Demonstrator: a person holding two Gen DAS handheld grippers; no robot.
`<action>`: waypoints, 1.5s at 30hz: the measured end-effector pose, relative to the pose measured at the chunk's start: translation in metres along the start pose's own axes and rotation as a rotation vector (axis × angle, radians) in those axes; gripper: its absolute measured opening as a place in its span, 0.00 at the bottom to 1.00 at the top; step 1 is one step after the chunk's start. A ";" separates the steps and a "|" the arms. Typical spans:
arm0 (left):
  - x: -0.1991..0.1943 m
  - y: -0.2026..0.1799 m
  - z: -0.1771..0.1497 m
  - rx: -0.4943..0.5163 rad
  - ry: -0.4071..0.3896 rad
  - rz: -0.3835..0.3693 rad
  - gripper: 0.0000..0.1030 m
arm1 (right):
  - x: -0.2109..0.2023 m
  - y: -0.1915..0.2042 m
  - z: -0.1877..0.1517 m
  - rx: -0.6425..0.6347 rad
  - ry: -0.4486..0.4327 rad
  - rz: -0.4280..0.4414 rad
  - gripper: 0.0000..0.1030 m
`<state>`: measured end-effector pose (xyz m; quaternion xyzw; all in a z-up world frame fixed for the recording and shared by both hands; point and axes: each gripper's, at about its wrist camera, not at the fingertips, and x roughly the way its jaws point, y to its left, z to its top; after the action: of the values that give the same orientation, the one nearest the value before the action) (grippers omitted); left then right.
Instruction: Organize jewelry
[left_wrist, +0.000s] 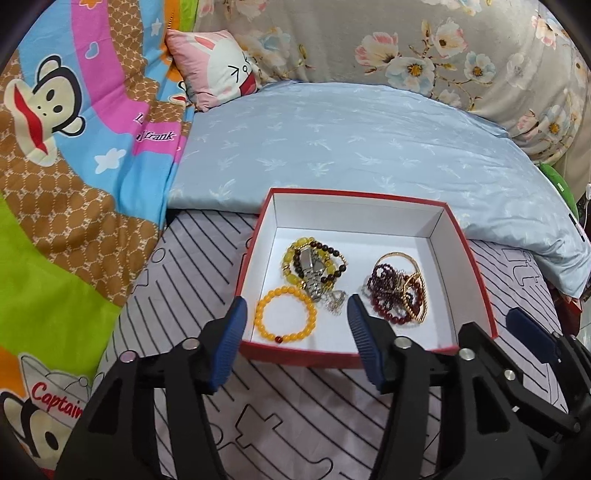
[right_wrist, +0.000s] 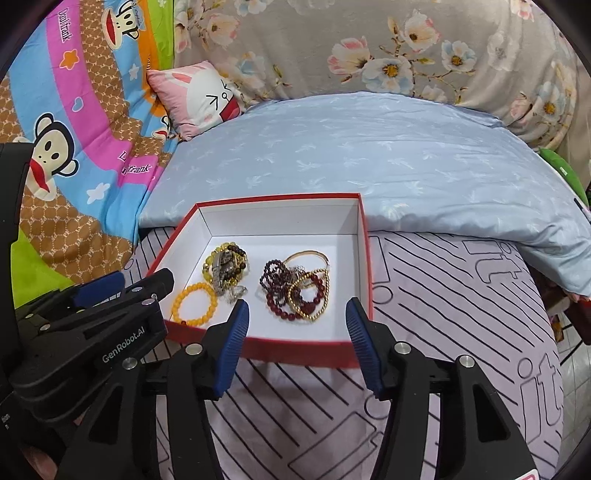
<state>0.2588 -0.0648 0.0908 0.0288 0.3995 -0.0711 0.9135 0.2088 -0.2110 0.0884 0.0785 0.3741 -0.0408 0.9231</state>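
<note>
A bed covered in a pale sheet (left_wrist: 155, 295) with black line patterns is carrying a red box (left_wrist: 476, 273). A light blue quilt (left_wrist: 351, 147) is lying behind the box, and a cartoon-monkey blanket (left_wrist: 74, 166) is spreading along the left.

A shallow red box (left_wrist: 476, 266) with white inner walls is seen open at the top, so entry from above is unblocked. Its floor is crowded at the left by a yellow bead bracelet (left_wrist: 286, 314) and a mixed bead pile (left_wrist: 314, 264), and at the right by a dark red bead cluster (left_wrist: 399, 291). Bare floor is left along the far wall. A blue pillow (left_wrist: 369, 147) is pressed against the far rim.
</note>
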 end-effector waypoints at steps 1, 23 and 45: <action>-0.002 0.001 -0.002 -0.004 0.002 0.001 0.57 | -0.003 -0.001 -0.003 0.004 0.002 -0.003 0.54; -0.029 0.011 -0.034 -0.051 0.036 0.014 0.77 | -0.038 -0.003 -0.033 0.023 -0.002 -0.059 0.65; -0.031 0.012 -0.036 -0.053 0.038 0.042 0.80 | -0.042 0.001 -0.033 0.020 0.000 -0.054 0.65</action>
<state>0.2141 -0.0456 0.0892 0.0145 0.4180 -0.0408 0.9074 0.1559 -0.2030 0.0943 0.0774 0.3756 -0.0692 0.9209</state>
